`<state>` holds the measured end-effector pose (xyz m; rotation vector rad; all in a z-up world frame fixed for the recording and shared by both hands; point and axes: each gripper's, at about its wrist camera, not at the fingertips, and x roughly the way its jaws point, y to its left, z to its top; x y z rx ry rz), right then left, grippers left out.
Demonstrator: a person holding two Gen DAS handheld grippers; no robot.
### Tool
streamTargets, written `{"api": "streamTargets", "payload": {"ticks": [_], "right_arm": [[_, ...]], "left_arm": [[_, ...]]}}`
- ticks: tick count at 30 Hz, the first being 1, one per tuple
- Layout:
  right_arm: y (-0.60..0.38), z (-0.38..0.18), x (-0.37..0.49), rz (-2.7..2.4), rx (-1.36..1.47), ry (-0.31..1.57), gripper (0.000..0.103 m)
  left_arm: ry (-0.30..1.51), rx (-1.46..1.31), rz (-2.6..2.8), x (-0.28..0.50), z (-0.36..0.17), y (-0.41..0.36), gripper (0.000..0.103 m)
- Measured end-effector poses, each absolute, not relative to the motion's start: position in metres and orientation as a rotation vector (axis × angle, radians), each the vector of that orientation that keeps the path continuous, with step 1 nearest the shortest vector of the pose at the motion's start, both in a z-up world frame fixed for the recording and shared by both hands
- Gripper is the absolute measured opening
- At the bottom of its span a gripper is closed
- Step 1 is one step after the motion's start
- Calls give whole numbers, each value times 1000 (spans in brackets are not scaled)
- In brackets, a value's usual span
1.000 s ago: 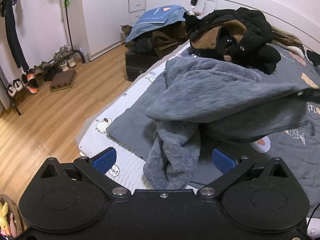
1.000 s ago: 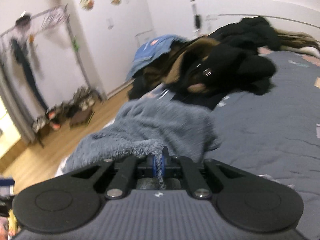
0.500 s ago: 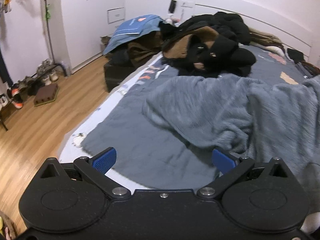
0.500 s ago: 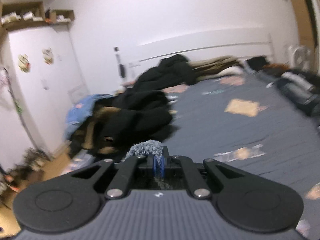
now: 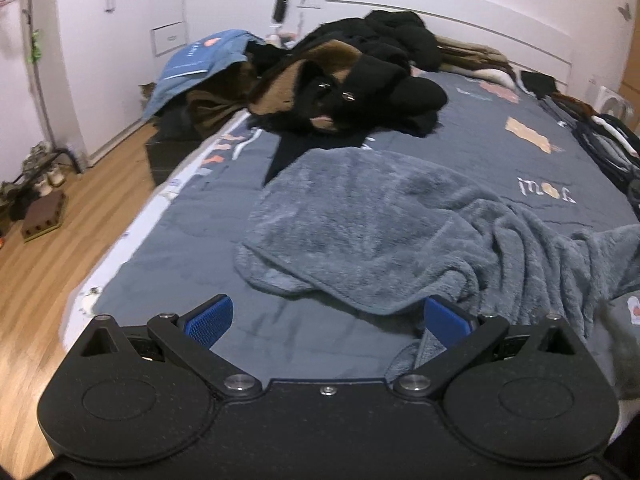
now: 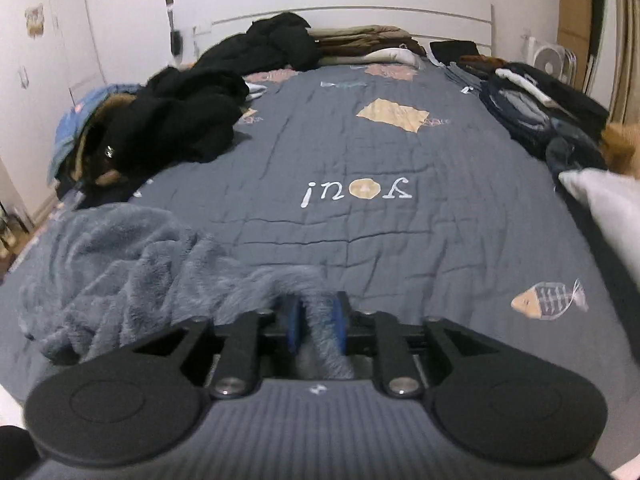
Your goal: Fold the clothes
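Pinching grey fleece [image 6: 120,256], right gripper [image 6: 316,320] (left gripper [image 5: 326,320] fingers apart), black coats [image 5: 360,80] beyond.

Dim, even indoor light, soft shadows; fisheye bends the edges, corners are dark, slight blur everywhere.

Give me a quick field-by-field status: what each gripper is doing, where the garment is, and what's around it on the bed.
garment: grey fleece garment, spread rumpled on the bed cover
right gripper: fingers closed on a bunched strand of the garment
left gripper: fingers wide apart, holding nothing, low over the cover at the garment's near edge
fold state: not folded yet; the right side is gathered in ridges
clutter far left: pile of black clothes
clutter right edge: dark folded clothes
beside bed: blue garment on a heap
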<state>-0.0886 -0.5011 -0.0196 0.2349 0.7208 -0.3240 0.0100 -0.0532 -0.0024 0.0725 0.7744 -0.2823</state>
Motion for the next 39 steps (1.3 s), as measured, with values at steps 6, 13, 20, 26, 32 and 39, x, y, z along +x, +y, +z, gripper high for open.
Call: {"api": "streamTargets", "payload": {"ticks": [6, 13, 20, 26, 32, 39], "right_arm": [[-497, 10, -121, -267, 239, 643, 60], [-444, 12, -108, -102, 197, 618, 65], [-388, -12, -77, 38, 213, 654, 65], [-362, -28, -61, 90, 227, 693, 65], [-355, -39, -59, 89, 236, 715, 65], [-360, -37, -67, 74, 260, 705, 65]], "left_arm": [[805, 9, -315, 35, -23, -54, 103], [809, -106, -250, 77, -43, -26, 89], [875, -214, -217, 123, -79, -11, 46], [930, -308, -188, 163, -109, 3, 46], [951, -349, -165, 187, -130, 6, 19], [866, -339, -209, 175, -110, -8, 6]]}}
